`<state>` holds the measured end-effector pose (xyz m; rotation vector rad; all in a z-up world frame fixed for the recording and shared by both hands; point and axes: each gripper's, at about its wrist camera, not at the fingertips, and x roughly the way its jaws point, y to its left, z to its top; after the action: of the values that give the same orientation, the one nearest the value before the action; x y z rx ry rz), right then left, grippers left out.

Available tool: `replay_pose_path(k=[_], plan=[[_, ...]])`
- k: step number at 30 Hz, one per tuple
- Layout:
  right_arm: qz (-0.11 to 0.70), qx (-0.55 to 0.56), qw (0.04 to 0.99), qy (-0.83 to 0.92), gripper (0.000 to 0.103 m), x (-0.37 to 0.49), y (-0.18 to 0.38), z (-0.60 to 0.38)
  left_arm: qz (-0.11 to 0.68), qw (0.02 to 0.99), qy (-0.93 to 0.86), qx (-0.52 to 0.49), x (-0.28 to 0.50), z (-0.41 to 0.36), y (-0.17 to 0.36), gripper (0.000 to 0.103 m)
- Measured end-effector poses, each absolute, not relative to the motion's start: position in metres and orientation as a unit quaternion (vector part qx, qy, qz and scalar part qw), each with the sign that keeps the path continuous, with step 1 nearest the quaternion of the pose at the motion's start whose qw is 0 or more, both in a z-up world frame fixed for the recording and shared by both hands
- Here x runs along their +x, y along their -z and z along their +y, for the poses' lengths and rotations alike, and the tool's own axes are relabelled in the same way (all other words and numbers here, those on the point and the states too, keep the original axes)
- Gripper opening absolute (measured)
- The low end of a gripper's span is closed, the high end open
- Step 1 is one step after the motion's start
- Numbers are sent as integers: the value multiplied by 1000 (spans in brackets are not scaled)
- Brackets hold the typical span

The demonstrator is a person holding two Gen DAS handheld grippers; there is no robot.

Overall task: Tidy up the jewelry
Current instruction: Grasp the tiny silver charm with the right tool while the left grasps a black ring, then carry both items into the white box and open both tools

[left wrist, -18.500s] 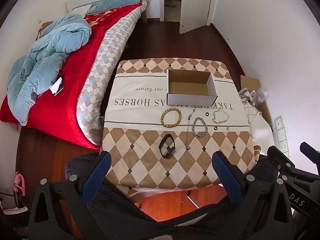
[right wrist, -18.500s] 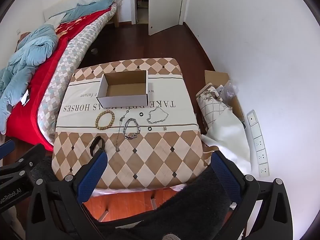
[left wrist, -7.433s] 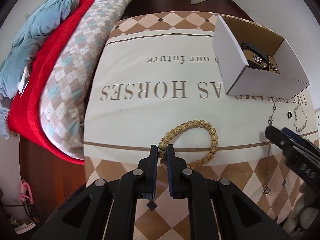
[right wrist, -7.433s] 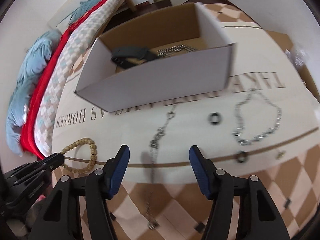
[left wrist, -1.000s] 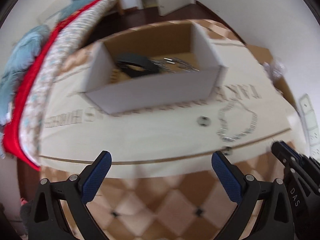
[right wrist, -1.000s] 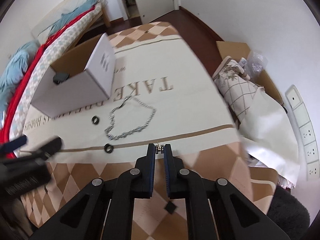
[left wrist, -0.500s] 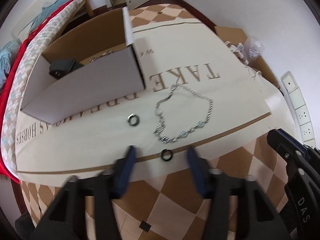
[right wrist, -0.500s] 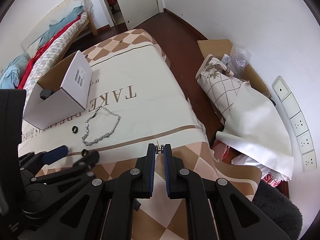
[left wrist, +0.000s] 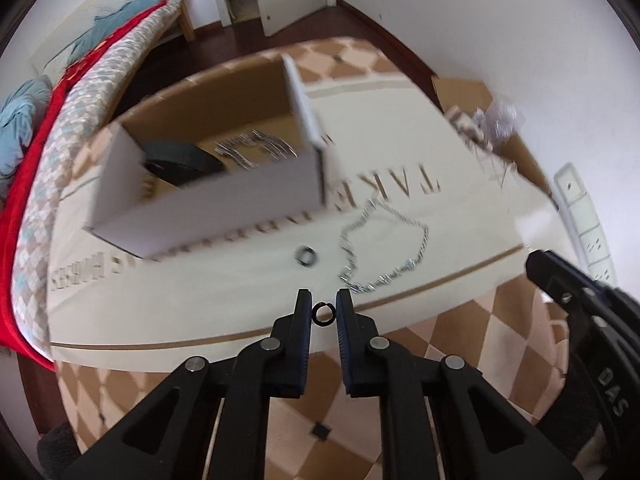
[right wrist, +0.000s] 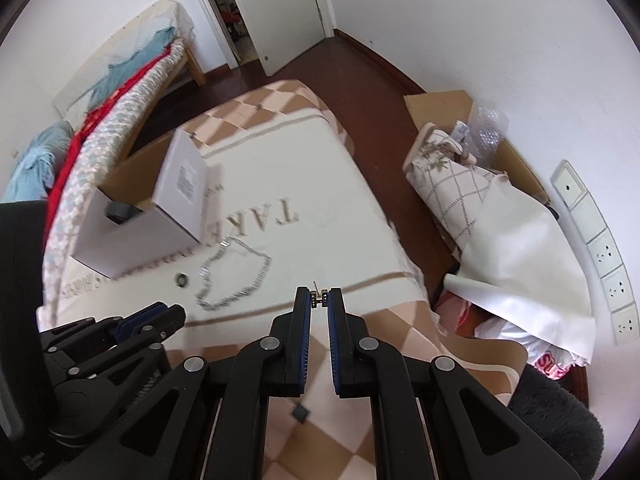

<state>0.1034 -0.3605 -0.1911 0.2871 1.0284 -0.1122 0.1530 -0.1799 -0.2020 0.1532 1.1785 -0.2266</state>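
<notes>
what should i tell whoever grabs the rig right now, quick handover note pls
Left gripper: shut on a small black ring, held above the tablecloth.
Right gripper: shut on a tiny earring, also lifted.
Cardboard box: already holds the black band and a silver chain bracelet; anything else inside is hidden by its wall.
Still on the cloth: the silver chain and a second black ring, both just in front of the box.
Left to do: drop both held pieces into the box, then collect the chain and the remaining ring.
</notes>
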Motion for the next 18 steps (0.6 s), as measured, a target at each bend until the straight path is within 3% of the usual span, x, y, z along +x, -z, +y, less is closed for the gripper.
replay_pose_path(k=[9, 18], plan=[[465, 148, 871, -46, 9, 168, 143, -300, 500, 863, 63, 21, 211, -94, 117, 10], [512, 124, 845, -95, 9, 276, 160, -242, 541, 840, 37, 14, 302, -44, 148, 10]])
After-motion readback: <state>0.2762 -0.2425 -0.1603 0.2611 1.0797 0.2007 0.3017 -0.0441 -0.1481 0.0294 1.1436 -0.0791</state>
